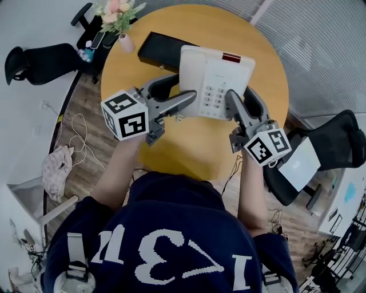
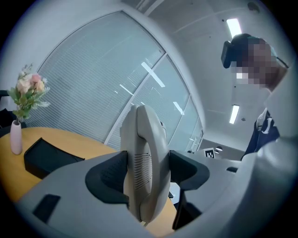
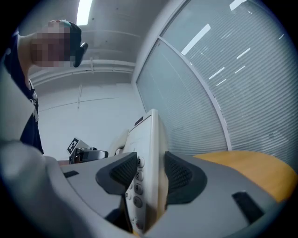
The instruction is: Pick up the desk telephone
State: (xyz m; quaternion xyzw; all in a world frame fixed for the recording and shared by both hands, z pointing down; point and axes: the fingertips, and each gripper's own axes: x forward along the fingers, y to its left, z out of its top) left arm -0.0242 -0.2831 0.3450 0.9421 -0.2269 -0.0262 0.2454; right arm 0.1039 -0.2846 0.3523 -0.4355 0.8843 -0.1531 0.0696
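A white desk telephone (image 1: pixel 214 80) with a keypad and a red strip hangs lifted above the round wooden table (image 1: pixel 171 143), held from both sides. My left gripper (image 1: pixel 182 97) is shut on its handset side; in the left gripper view the white handset (image 2: pixel 145 162) is pinched between the dark pads (image 2: pixel 104 175). My right gripper (image 1: pixel 239 104) is shut on the keypad side; in the right gripper view the phone's body (image 3: pixel 146 172) stands edge-on between the pads (image 3: pixel 182 175), its keys facing left.
A black flat box (image 1: pixel 162 51) lies on the table behind the phone. A pink vase with flowers (image 1: pixel 120 17) stands at the table's far left. Black office chairs (image 1: pixel 337 143) stand around; cables and cloth (image 1: pixel 60 163) lie on the floor at left.
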